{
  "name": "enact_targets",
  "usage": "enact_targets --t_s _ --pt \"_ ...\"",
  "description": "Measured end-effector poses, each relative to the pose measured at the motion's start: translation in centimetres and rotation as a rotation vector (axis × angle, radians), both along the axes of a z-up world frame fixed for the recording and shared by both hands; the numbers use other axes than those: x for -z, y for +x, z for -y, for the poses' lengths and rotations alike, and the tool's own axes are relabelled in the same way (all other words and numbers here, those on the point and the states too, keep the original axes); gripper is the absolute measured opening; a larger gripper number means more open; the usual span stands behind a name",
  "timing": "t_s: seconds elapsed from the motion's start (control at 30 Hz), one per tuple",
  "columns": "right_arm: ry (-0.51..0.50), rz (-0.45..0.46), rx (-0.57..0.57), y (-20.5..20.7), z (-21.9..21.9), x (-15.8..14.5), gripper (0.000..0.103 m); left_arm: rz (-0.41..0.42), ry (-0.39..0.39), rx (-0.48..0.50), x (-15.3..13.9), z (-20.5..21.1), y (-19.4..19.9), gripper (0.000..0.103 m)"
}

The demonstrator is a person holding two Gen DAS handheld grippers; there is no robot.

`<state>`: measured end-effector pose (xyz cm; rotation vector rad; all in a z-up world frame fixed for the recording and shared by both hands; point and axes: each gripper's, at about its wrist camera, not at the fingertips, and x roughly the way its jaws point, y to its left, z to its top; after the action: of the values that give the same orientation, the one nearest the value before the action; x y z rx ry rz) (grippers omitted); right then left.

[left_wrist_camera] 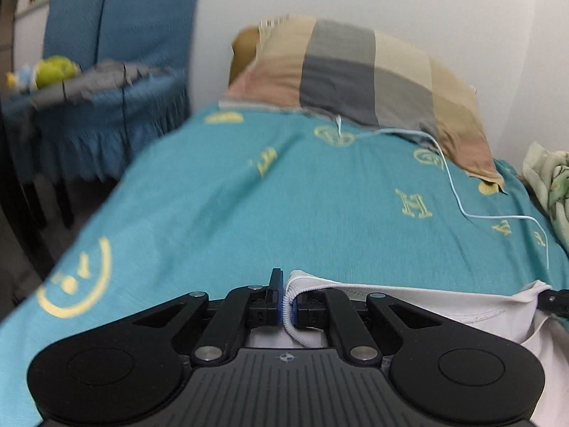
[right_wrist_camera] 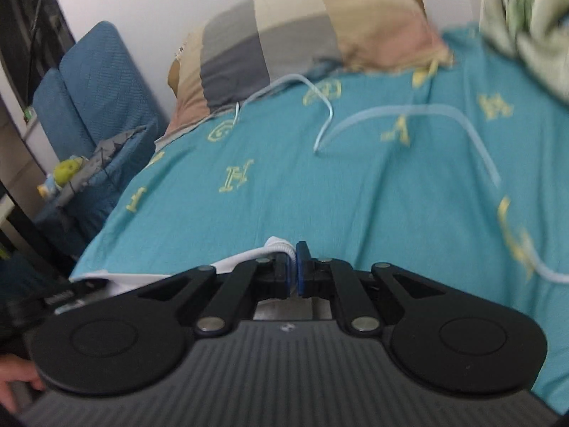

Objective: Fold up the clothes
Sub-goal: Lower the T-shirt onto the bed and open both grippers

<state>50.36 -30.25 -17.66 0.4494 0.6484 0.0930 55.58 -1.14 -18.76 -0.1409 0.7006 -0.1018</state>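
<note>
A white garment [left_wrist_camera: 426, 302] with a ribbed edge is stretched between both grippers, low over the teal bed sheet [left_wrist_camera: 249, 195]. My left gripper [left_wrist_camera: 286, 306] is shut on the ribbed edge at the garment's left end. My right gripper [right_wrist_camera: 293, 270] is shut on the same white garment [right_wrist_camera: 245, 258] at its other end. The cloth runs off to the right in the left wrist view and off to the left in the right wrist view. Most of the garment hangs below the grippers, hidden.
A patchwork pillow [left_wrist_camera: 362, 78] lies at the head of the bed by the white wall. A pale blue cable [right_wrist_camera: 409, 114] snakes across the sheet. A green crumpled blanket [right_wrist_camera: 526, 28] sits at the right. A blue-covered chair [left_wrist_camera: 117, 53] stands left of the bed.
</note>
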Motion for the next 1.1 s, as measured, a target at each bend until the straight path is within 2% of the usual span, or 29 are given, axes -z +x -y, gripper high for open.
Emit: enact_targets --t_s 0.03,0.07,0.1,0.13,0.17,0.2,0.23,0.27,0.3,0.33,0.37,0.47,0.57,0.67,0.73,0.83,0.9,0.97,1.03,1.1 --pt "0.028 -0.007 -0.010 0.2 0.3 0.2 0.009 -0.013 -0.009 0.004 0.0 -0.2 0.2 0.010" --pt "0.040 -0.015 -0.023 0.6 0.5 0.2 0.010 -0.021 -0.014 0.010 -0.2 -0.4 0.2 0.019" --pt "0.043 -0.023 -0.038 0.8 0.5 0.2 0.010 -0.027 -0.019 0.018 -0.4 -0.7 0.3 0.038" --pt "0.046 -0.032 -0.053 1.0 0.5 0.1 0.010 -0.031 -0.023 0.030 -0.6 -1.0 0.2 0.049" --pt "0.047 -0.039 -0.067 1.2 0.6 0.1 0.012 -0.035 -0.028 0.041 -0.9 -1.3 0.2 0.070" --pt "0.047 -0.042 -0.078 1.3 0.6 -0.1 0.013 -0.035 -0.038 0.065 -1.2 -1.6 0.1 0.083" --pt "0.047 -0.044 -0.086 1.3 0.7 -0.2 0.029 -0.032 -0.052 0.098 -1.7 -2.0 -0.1 0.084" --pt "0.049 -0.042 -0.086 1.1 0.9 -0.3 0.056 -0.019 -0.069 0.127 -2.0 -2.4 -0.5 0.084" --pt "0.055 -0.039 -0.089 1.0 1.0 -0.3 0.070 0.002 -0.090 0.146 -2.4 -2.9 -0.9 0.088" --pt "0.068 -0.034 -0.099 0.9 1.2 -0.4 0.091 0.020 -0.114 0.156 -2.8 -3.4 -1.4 0.092" --pt "0.082 -0.032 -0.115 0.7 1.3 -0.6 0.092 0.029 -0.134 0.165 -3.3 -3.8 -1.9 0.100" --pt "0.101 -0.029 -0.145 0.0 1.3 -1.3 0.091 0.034 -0.159 0.221 -4.6 -4.6 -3.1 0.103" --pt "0.124 -0.020 -0.156 -0.8 1.2 -2.2 0.091 0.049 -0.143 0.259 -6.4 -4.5 -5.0 0.103" --pt "0.124 0.042 -0.153 -1.9 0.7 -3.4 0.091 0.041 -0.146 0.256 -8.5 -4.7 -8.7 0.103" --pt "0.103 0.064 -0.140 -2.3 0.2 -4.0 0.091 0.049 -0.182 0.242 -10.0 -5.5 -12.0 0.103" --pt "0.184 0.034 -0.160 -1.9 -0.1 -4.1 0.091 0.030 -0.209 0.156 -11.7 -8.0 -17.6 0.103" --pt "0.267 -0.043 -0.180 -1.1 -0.2 -3.4 0.091 0.003 -0.244 0.072 -12.3 -10.1 -21.4 0.103" --pt "0.308 -0.110 -0.125 -0.7 -0.2 -2.8 0.091 -0.027 -0.284 0.001 -12.5 -11.9 -23.8 0.103" --pt "0.288 -0.177 -0.053 -0.5 -0.4 -2.3 0.091 -0.058 -0.323 -0.066 -12.7 -13.5 -25.9 0.103" --pt "0.211 -0.216 -0.021 -0.4 -1.0 -2.3 0.091 -0.088 -0.363 -0.133 -12.9 -15.2 -28.0 0.103"
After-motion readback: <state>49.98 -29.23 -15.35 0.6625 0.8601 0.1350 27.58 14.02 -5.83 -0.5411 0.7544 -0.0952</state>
